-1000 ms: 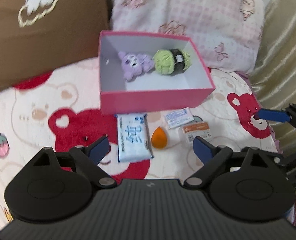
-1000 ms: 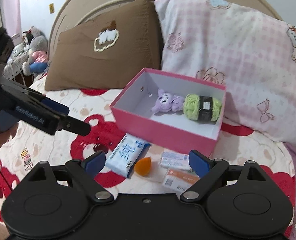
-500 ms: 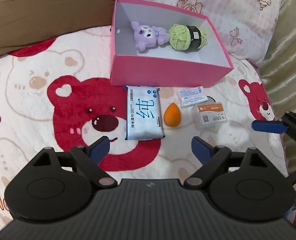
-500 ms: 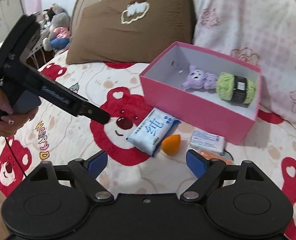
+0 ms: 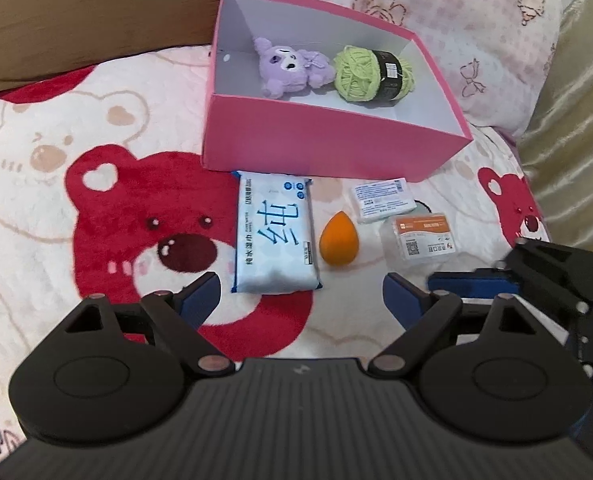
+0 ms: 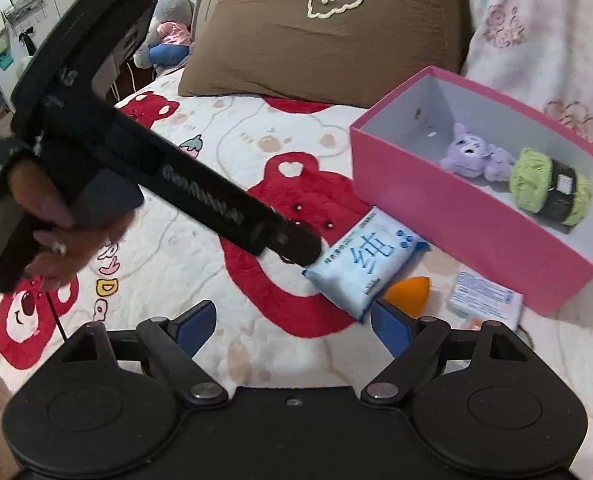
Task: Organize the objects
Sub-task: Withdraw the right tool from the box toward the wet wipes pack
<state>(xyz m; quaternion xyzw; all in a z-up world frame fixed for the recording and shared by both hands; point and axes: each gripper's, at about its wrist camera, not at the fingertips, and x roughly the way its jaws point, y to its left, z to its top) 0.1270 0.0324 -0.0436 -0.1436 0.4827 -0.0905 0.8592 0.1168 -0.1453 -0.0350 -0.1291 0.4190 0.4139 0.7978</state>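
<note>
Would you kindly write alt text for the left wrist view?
An open pink box on a bear-print blanket holds a purple plush and green yarn. Before it lie a wipes pack, orange sponge and two small packets.

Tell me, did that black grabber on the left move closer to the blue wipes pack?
Yes. In the right wrist view the left gripper has come down toward the wipes pack, its tip now at the pack's edge.

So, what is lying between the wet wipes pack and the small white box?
Only the orange sponge lies between the wet wipes pack and the small white box, clearest in the left wrist view.
</note>
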